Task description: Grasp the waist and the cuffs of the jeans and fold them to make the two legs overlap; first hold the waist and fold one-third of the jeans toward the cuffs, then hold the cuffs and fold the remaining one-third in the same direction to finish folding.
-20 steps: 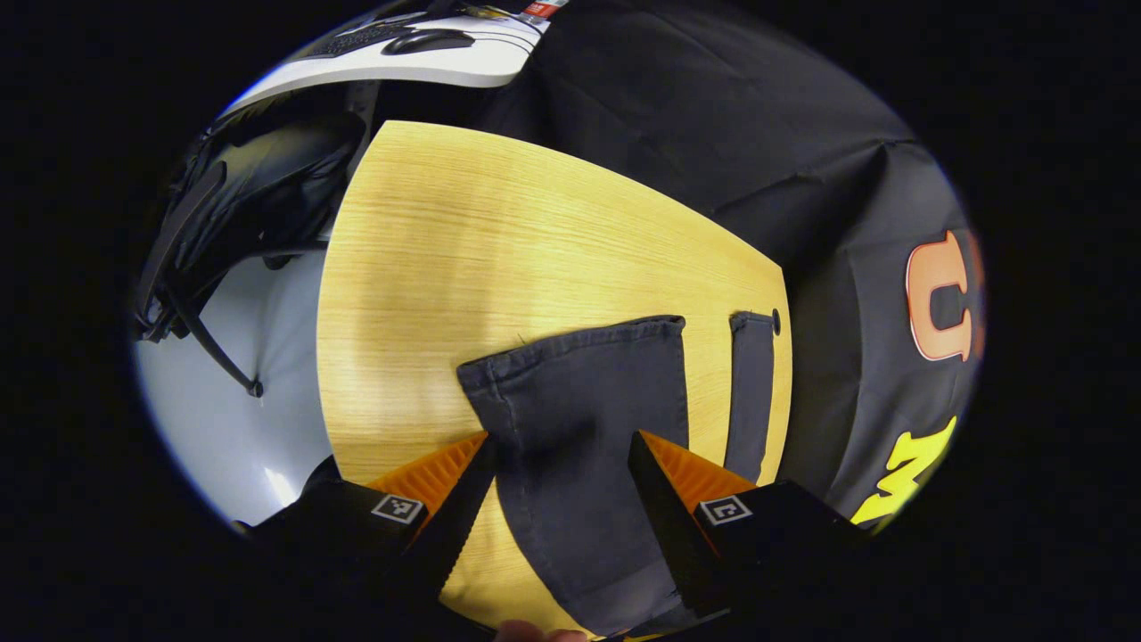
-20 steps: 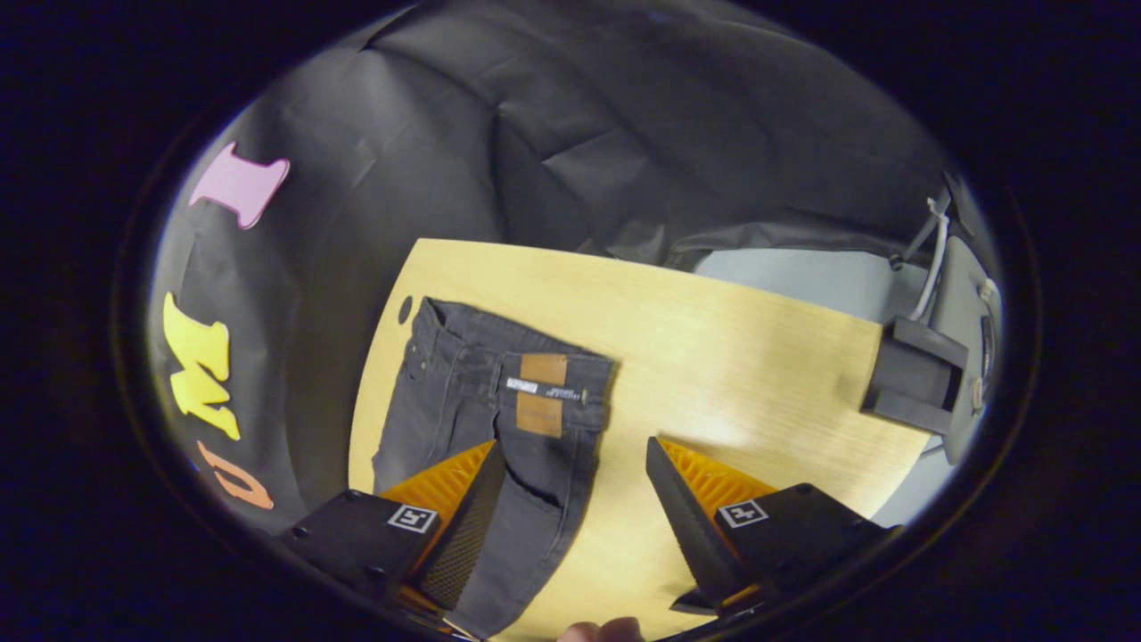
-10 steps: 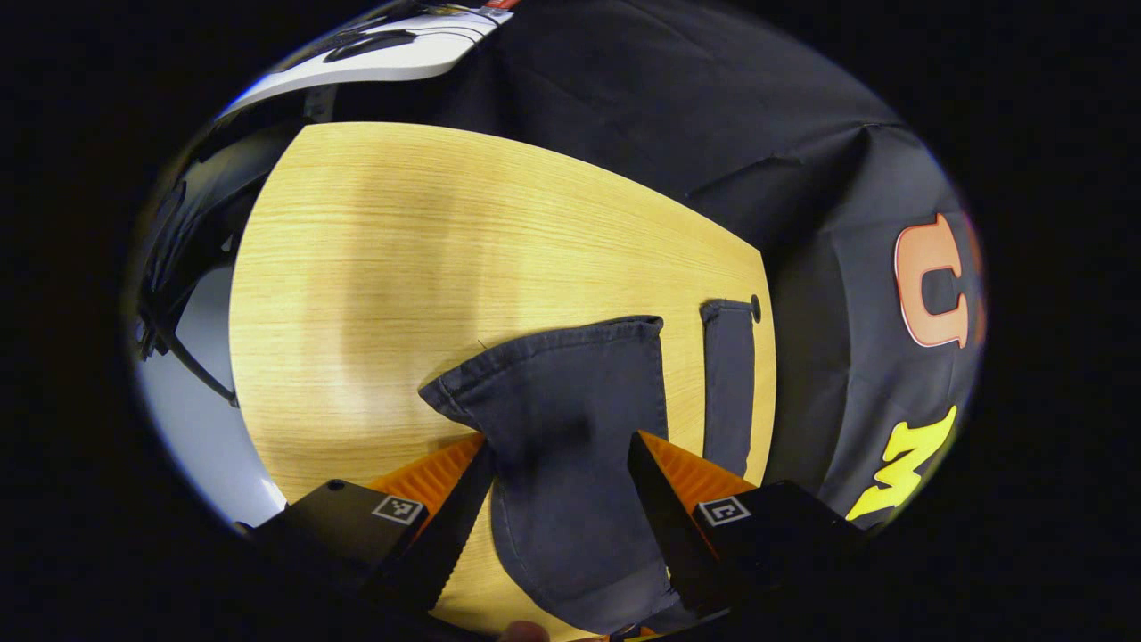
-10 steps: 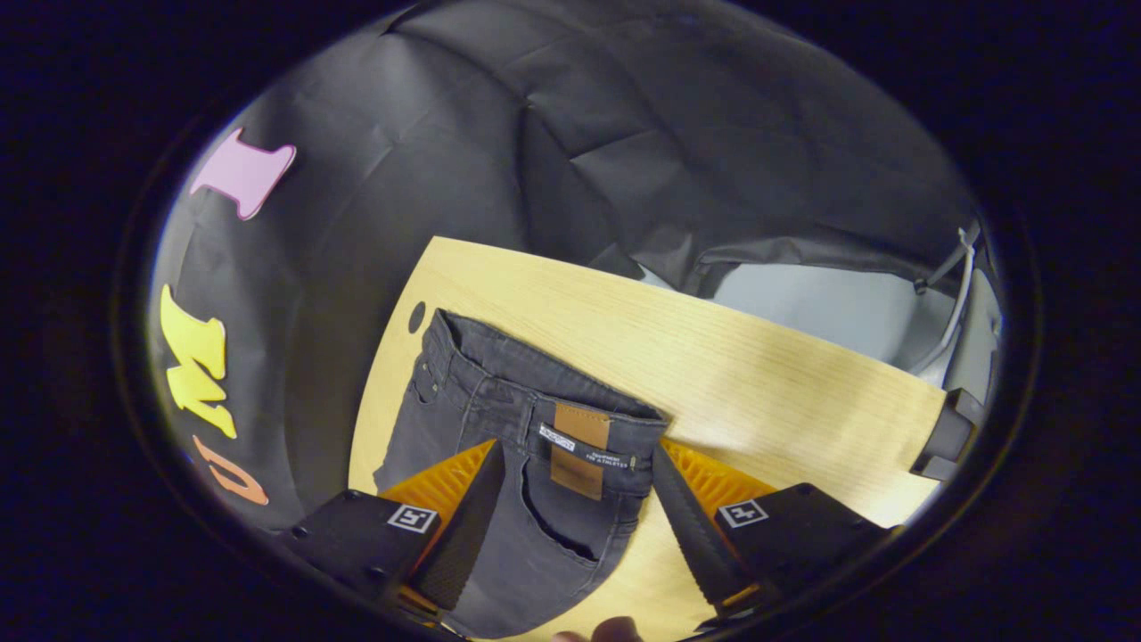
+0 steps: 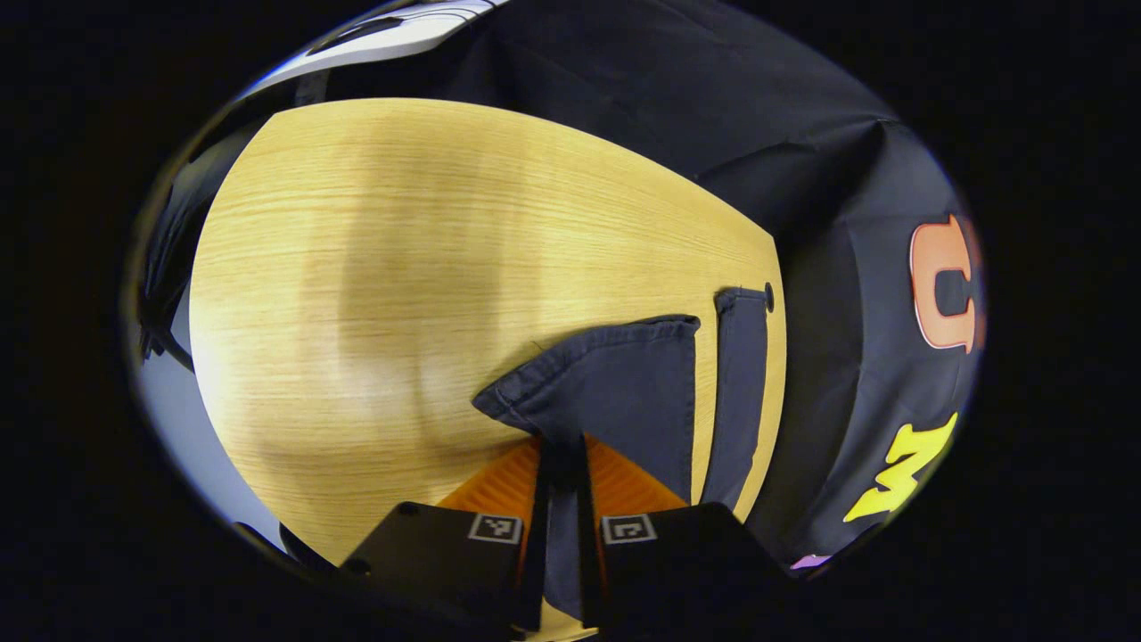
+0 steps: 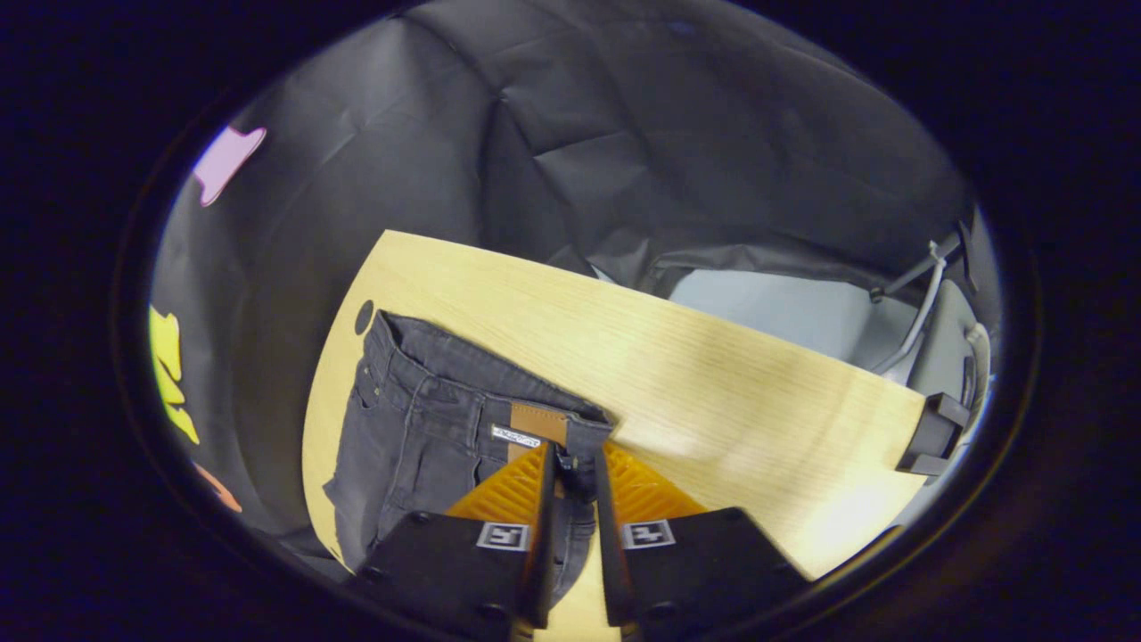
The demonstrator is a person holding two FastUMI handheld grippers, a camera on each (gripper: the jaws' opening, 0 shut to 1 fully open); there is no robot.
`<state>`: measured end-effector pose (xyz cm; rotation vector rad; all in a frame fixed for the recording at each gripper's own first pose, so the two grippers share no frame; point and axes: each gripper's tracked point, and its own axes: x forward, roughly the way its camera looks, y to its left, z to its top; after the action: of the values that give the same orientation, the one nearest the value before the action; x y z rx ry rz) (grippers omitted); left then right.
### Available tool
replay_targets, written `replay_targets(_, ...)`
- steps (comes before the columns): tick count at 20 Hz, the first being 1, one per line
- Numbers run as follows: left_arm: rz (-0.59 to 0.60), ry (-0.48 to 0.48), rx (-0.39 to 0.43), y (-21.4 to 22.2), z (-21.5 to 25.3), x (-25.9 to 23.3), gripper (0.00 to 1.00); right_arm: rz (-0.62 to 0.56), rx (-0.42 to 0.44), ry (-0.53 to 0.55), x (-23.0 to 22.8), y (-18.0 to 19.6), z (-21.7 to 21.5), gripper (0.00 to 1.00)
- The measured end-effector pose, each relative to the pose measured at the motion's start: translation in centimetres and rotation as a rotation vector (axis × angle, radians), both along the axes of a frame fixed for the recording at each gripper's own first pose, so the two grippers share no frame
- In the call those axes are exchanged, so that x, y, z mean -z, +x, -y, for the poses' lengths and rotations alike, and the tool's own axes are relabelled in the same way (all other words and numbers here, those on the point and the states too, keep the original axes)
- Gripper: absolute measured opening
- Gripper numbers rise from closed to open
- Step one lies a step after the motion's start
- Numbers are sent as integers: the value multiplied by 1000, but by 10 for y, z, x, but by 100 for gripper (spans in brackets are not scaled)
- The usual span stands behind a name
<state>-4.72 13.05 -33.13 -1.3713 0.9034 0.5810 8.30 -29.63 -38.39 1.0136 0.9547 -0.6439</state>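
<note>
Dark grey jeans lie flat on a light wooden table (image 5: 374, 267). In the left gripper view the near leg's cuff (image 5: 615, 383) spreads just ahead of my left gripper (image 5: 563, 450), which is shut on that leg's cloth. The far leg's cuff (image 5: 742, 357) lies along the table's right edge. In the right gripper view the waist (image 6: 446, 401), with its brown patch (image 6: 539, 421), lies at the table's left end. My right gripper (image 6: 575, 468) is shut on the waistband beside the patch.
Black booth cloth (image 6: 624, 152) hangs behind the table on both sides. A small round hole (image 6: 364, 316) marks the table corner near the waist. A dark clamp (image 6: 931, 432) sits on the table's far right edge, with pale floor (image 6: 784, 303) beyond it.
Both grippers came down onto the jeans and went from open to shut: the left one on the near leg by the cuff, the right one on the waistband.
</note>
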Motion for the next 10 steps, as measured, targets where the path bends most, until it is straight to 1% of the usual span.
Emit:
replay_targets(2, 16, -29, -6, 1, 1, -6, 9, 7, 18, 40, -2, 0, -1, 4)
replay_targets(3, 17, -37, -14, 2, 0, -8, 7, 13, 22, 51, -4, 0, -1, 8)
replay_targets(4, 7, -42, -14, -1, -2, -12, 0, 22, 20, 60, -7, 0, -1, 8)
replay_targets(5, 8, -50, -14, -3, -2, -16, 5, 36, 21, 66, -9, 1, -2, 8)
replay_targets(7, 36, -76, -32, 0, -4, -34, 4, 72, 24, 80, -25, -1, -1, 8)
replay_targets(8, 49, -82, -39, 1, -4, -43, 4, 94, 25, 95, -36, -1, -3, 4)
replay_targets(9, 60, -86, -46, 3, -4, -51, 4, 109, 29, 105, -48, 0, -6, 8)
replay_targets(10, 72, -94, -50, 5, -5, -59, 4, 125, 31, 117, -58, 0, -8, 7)
